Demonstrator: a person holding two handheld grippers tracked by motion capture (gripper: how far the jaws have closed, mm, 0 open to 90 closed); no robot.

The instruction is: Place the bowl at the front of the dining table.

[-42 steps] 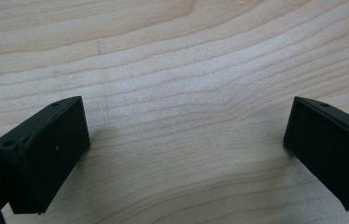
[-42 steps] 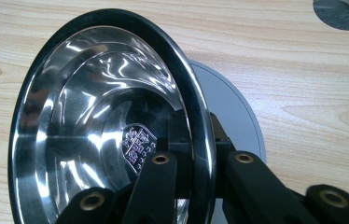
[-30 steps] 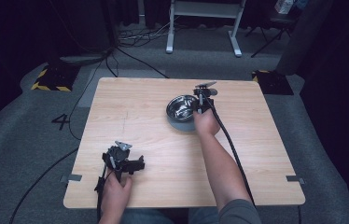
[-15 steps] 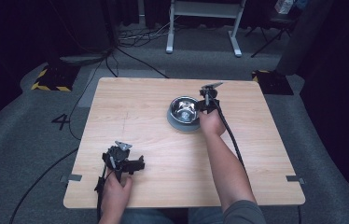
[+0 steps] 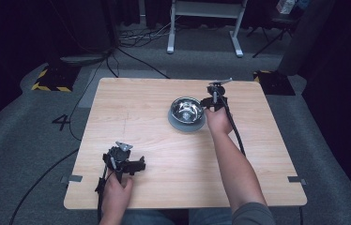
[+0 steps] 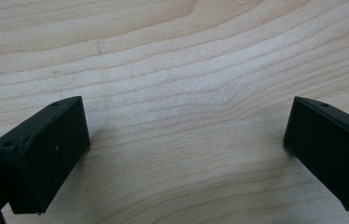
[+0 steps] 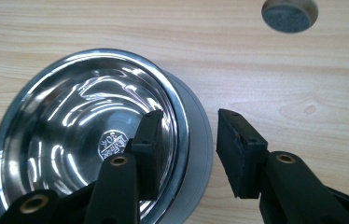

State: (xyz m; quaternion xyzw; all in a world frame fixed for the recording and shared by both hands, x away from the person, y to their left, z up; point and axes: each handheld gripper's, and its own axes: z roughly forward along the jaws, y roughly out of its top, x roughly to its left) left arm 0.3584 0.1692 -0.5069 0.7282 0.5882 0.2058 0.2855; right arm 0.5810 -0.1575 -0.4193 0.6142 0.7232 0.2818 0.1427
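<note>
Bowl [image 5: 186, 111] shifted right, right gripper [image 7: 189, 151] fingers astride its rim, left gripper [image 6: 186, 154] fingers apart

A square, light wooden tabletop [image 5: 164, 122] with rounded corners stands on grey carpet — its pale grain shows in both gripper views. Directly on it, right of centre toward the far edge, sits a shiny round steel bowl [image 5: 186, 108] with a grey base ring
</note>
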